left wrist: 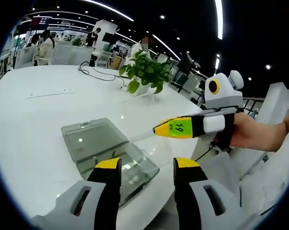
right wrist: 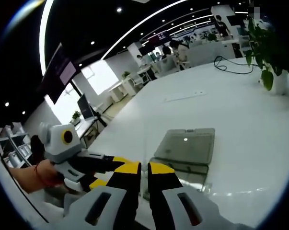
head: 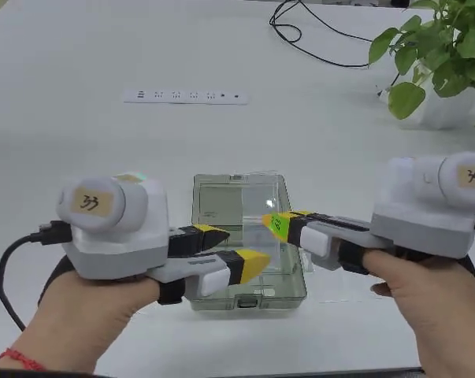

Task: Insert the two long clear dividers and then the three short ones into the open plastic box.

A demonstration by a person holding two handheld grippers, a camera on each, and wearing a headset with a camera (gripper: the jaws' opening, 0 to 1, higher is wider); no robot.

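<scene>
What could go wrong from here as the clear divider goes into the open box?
1. The right hand-held gripper pinches the clear divider near one end only, so it might tilt or slip before seating.
2. The left hand-held gripper hovers open close to the box, which nothing holds; a push could slide it.

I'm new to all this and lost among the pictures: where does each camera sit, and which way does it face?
Head view: on the headset, looking down at the open box; left hand and right hand show.
Left gripper view: rides the open left tongs, facing the right tongs, which pinch a clear divider.
Right gripper view: rides the right tongs, facing the box, left tongs alongside.
All three share the box.
</scene>
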